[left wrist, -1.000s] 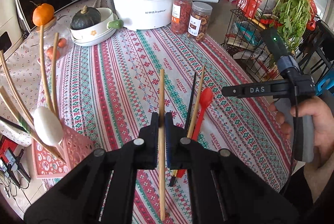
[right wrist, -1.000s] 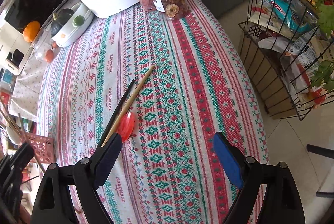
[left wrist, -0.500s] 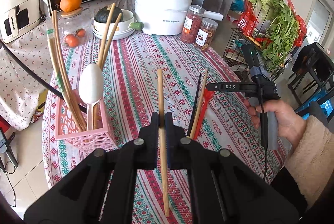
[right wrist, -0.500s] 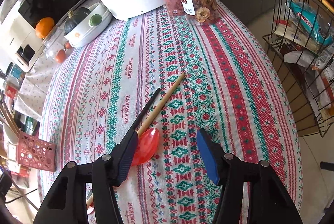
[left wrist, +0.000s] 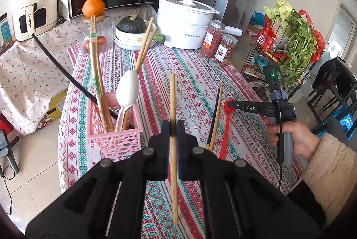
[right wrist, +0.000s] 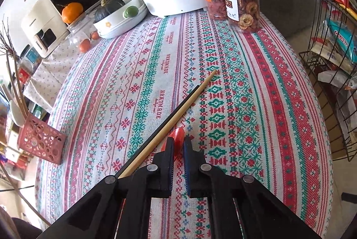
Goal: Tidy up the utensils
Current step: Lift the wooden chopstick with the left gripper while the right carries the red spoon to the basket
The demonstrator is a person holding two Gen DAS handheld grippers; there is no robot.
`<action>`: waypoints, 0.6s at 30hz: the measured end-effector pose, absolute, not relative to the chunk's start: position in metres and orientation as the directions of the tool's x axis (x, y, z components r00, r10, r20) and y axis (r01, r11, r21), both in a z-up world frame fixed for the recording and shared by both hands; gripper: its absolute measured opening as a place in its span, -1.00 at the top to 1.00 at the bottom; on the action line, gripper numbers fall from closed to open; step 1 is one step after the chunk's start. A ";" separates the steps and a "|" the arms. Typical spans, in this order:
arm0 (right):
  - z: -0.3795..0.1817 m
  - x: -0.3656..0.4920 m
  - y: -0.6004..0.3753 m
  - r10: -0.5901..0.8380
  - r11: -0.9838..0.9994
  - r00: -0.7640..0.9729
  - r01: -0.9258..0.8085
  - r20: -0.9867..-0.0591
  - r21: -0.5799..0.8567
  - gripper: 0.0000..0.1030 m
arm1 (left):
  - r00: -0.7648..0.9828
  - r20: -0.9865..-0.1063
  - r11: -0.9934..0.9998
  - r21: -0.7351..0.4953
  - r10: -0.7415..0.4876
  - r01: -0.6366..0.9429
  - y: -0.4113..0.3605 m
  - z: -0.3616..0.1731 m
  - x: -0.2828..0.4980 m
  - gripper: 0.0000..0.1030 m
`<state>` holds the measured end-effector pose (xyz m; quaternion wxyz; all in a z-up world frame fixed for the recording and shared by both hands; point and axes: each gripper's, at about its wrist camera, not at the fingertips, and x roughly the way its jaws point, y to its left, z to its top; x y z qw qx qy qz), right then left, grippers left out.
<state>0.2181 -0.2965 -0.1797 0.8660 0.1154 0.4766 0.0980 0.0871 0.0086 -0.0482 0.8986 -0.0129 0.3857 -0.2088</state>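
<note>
Left claw (left wrist: 172,125): raised above the bench (left wrist: 196,83), pads clenched on a single pale wooden chopstick (left wrist: 172,145) held roughly upright in the left wrist view, its upper end above the pads and its lower end hanging below them. Right claw (right wrist: 178,147): low over the patterned red-and-green tablecloth, held level by the person's right hand (left wrist: 296,141), pads grasping the bowl of a red plastic spoon (right wrist: 177,138); in the left wrist view the red handle slopes down toward the cloth. Beside the spoon, on the cloth: one black chopstick (right wrist: 176,109) and one pale wooden chopstick (right wrist: 178,114), lying side by side and touching. Pink perforated plastic utensil basket (left wrist: 116,141): near the bench's left edge, holding several wooden chopsticks and a white plastic spoon (left wrist: 128,89) standing bowl-up. Change from half a second ago: the right claw's pads, then spread either side of the red spoon, have closed onto it; the left claw has kept its grip on its chopstick, and the basket now appears nearer it.
</note>
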 end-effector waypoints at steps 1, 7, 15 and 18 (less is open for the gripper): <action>-0.174 0.213 -0.297 0.281 0.954 0.540 -0.070 -0.793 0.291 0.87 | 0.628 -0.679 0.916 -0.176 -0.379 0.361 0.010 -0.045 0.085 0.87; -0.137 0.186 -0.289 0.280 0.956 0.611 -0.105 -0.741 0.274 0.92 | 0.680 -0.625 0.917 -0.172 -0.384 0.360 0.020 -0.028 0.071 0.88; -0.082 0.147 -0.272 0.269 0.961 0.742 -0.161 -0.614 0.226 0.94 | 0.770 -0.491 0.912 -0.180 -0.408 0.368 0.037 0.014 0.051 0.88; -0.062 0.137 -0.267 0.270 0.960 0.774 -0.168 -0.572 0.226 0.94 | 0.811 -0.427 0.917 -0.180 -0.400 0.357 0.046 0.032 0.046 0.88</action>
